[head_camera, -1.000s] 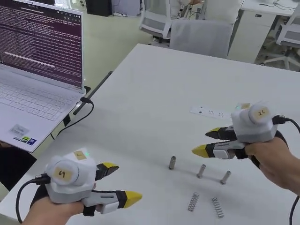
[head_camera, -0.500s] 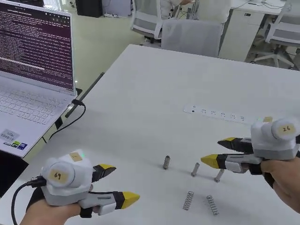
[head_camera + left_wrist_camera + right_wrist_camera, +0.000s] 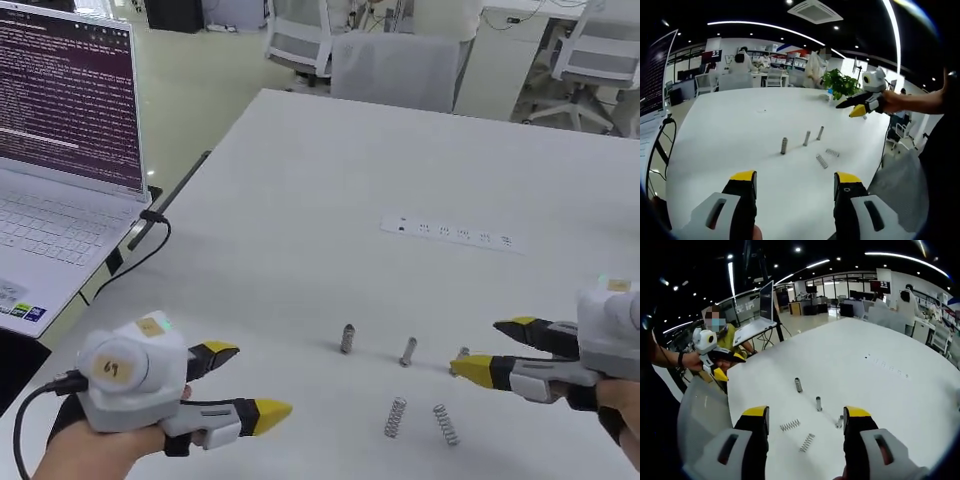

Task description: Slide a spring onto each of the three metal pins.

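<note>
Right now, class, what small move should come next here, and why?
Probably lower the right gripper onto the nearer loose spring and close on it. Both it and the left gripper are open and empty, that spring and a second spring lie flat on the table, and the middle pin and right pin look bare.

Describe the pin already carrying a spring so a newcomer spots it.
On the white table, near the power strip, three metal pins stand in a row. The spring-wrapped pin is the end one nearest the laptop, ribbed with coils; the middle pin and far pin are smooth.
</note>
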`<state>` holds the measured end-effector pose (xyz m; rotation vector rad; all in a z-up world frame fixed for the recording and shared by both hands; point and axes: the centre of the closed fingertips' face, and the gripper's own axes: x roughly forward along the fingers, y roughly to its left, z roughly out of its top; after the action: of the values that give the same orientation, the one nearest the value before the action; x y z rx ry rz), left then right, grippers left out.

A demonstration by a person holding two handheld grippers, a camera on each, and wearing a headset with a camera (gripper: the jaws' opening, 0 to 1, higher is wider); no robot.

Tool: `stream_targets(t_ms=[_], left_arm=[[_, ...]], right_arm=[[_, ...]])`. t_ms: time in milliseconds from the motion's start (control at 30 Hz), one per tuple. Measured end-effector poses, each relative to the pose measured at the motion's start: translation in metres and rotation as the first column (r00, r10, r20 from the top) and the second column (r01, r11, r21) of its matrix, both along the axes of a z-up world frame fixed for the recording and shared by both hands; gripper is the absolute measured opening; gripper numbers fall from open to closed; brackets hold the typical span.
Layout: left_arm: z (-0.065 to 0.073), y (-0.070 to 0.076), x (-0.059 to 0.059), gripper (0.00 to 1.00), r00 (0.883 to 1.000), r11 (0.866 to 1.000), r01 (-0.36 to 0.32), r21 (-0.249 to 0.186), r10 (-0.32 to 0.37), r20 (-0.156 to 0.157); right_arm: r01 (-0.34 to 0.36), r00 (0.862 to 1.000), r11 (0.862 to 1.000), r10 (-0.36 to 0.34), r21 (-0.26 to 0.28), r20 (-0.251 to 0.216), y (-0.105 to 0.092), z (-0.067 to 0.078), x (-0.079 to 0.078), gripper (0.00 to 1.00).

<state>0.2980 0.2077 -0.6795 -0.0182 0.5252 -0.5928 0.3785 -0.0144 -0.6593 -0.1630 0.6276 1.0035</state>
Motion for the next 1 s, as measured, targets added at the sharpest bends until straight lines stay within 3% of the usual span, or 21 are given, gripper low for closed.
stream_targets(t_ms=[567, 1000], left_arm=[[0.001, -0.007, 0.008, 0.58, 1.0, 1.0, 0.014, 0.004, -0.014, 0.005], [0.0, -0.018, 0.011, 0.58, 0.999, 0.999, 0.036, 0.001, -0.036, 0.0]], right_arm=[[0.103, 0.993, 0.993, -0.099, 0.058, -0.067, -0.026, -0.017, -0.028, 0.63], [0.142, 0.985, 0.988, -0.135, 0.065, -0.104, -0.036, -0.027, -0.045, 0.68]])
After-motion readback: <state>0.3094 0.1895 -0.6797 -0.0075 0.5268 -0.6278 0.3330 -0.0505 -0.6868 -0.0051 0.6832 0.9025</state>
